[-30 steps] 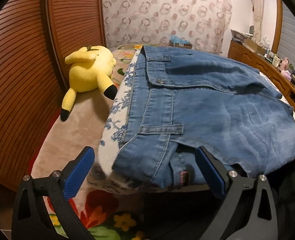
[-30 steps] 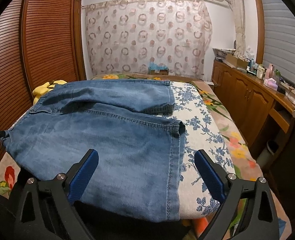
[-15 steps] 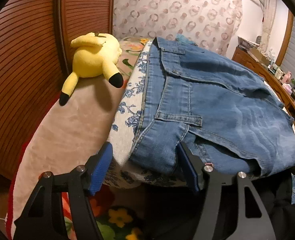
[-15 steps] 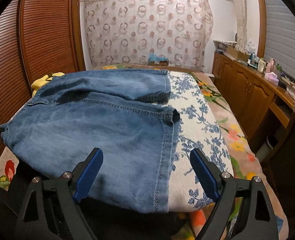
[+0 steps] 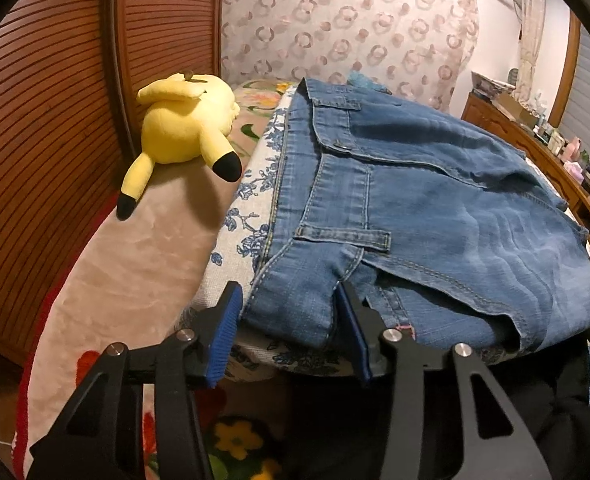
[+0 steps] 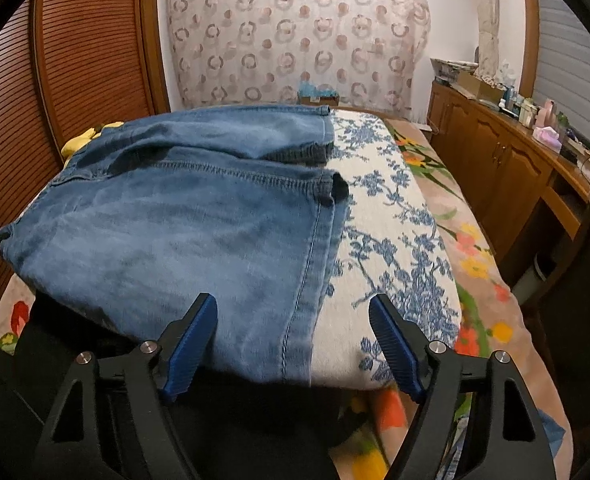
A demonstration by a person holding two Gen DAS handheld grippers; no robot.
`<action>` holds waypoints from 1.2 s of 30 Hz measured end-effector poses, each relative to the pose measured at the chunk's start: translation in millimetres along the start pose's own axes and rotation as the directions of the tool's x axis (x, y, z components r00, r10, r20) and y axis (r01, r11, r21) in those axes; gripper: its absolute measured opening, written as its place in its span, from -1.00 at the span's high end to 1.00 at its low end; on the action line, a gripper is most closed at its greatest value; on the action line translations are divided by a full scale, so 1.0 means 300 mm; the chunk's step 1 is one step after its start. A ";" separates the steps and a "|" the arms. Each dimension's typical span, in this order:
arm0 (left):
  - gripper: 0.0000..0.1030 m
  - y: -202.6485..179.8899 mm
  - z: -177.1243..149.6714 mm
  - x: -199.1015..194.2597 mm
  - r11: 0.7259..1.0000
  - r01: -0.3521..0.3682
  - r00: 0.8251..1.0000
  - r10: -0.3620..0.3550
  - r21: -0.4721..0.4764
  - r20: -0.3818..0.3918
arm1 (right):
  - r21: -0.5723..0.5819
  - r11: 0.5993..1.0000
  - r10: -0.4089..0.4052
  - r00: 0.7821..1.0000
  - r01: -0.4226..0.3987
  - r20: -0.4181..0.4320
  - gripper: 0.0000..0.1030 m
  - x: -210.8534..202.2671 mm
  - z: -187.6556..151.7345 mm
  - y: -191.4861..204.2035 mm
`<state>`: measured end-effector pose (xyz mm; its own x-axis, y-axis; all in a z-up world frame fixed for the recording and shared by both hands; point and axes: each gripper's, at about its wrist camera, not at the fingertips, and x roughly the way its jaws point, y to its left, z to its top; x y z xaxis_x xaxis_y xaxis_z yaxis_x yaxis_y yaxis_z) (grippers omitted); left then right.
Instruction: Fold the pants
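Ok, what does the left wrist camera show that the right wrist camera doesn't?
Only the left wrist view shows the whole yellow plush, the jeans' waistband with its belt loop, and the left gripper closing around the waistband corner.

Only the right wrist view shows the leg hems, the wooden cabinets, and the right gripper closing, with the jeans' side edge between its jaws.

Both show the jeans, the blue floral cloth under them, and the patterned curtain.

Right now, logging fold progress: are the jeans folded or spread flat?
Folded. In the right wrist view the jeans lie doubled on the floral cloth, both leg hems stacked mid-bed.
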<state>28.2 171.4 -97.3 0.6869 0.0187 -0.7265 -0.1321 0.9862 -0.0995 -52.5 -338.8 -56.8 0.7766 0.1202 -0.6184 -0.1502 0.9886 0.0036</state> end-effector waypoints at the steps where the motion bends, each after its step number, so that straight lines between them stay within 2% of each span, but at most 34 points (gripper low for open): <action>1: 0.04 0.001 0.000 0.000 1.000 -0.001 1.000 0.001 0.002 0.000 | 0.000 1.000 0.002 1.000 -0.002 -0.006 -0.51 0.001 -0.004 -0.004; 10: 0.07 -0.003 -0.004 -0.006 1.000 -0.006 1.000 0.006 0.012 0.011 | 0.017 0.998 0.060 0.997 -0.059 -0.056 -0.28 -0.016 -0.027 0.009; 13: 0.07 -0.003 -0.005 -0.006 1.000 -0.004 1.000 0.003 0.005 0.010 | 0.029 0.996 0.081 0.994 -0.079 -0.074 -0.09 -0.010 -0.031 0.015; 16: 0.07 -0.006 -0.006 -0.006 1.000 -0.002 1.000 0.002 0.002 0.009 | 0.026 0.997 0.073 0.995 -0.072 -0.073 -0.02 -0.013 -0.028 0.021; 20: 0.07 -0.006 -0.005 -0.007 1.000 -0.003 1.000 0.003 0.002 0.010 | 0.032 0.995 0.092 0.993 -0.090 -0.075 0.31 -0.012 -0.023 0.023; 22: 0.16 -0.007 -0.004 -0.009 1.000 0.002 1.000 -0.002 0.003 0.016 | 0.031 0.994 0.105 0.992 -0.103 -0.075 0.42 -0.017 -0.024 0.031; 23: 0.30 -0.007 -0.002 -0.013 1.000 0.018 1.000 -0.018 0.001 0.021 | 0.029 0.994 0.106 0.992 -0.104 -0.074 0.48 0.004 -0.013 0.029; 30: 0.58 -0.027 0.013 -0.046 0.999 0.034 0.997 -0.033 -0.010 0.068 | 0.030 0.994 0.109 0.994 -0.108 -0.020 0.55 -0.002 0.022 0.031; 36: 0.65 -0.061 0.049 -0.084 1.000 0.026 0.991 -0.028 0.018 0.130 | 0.033 0.994 0.105 0.994 -0.106 0.035 0.58 -0.013 0.052 0.036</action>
<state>23.7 155.3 -67.1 0.7773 0.0121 -0.6290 -0.1015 0.9891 -0.1064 -47.6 -327.2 -42.1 0.7775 0.2261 -0.5869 -0.2112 0.9728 0.0950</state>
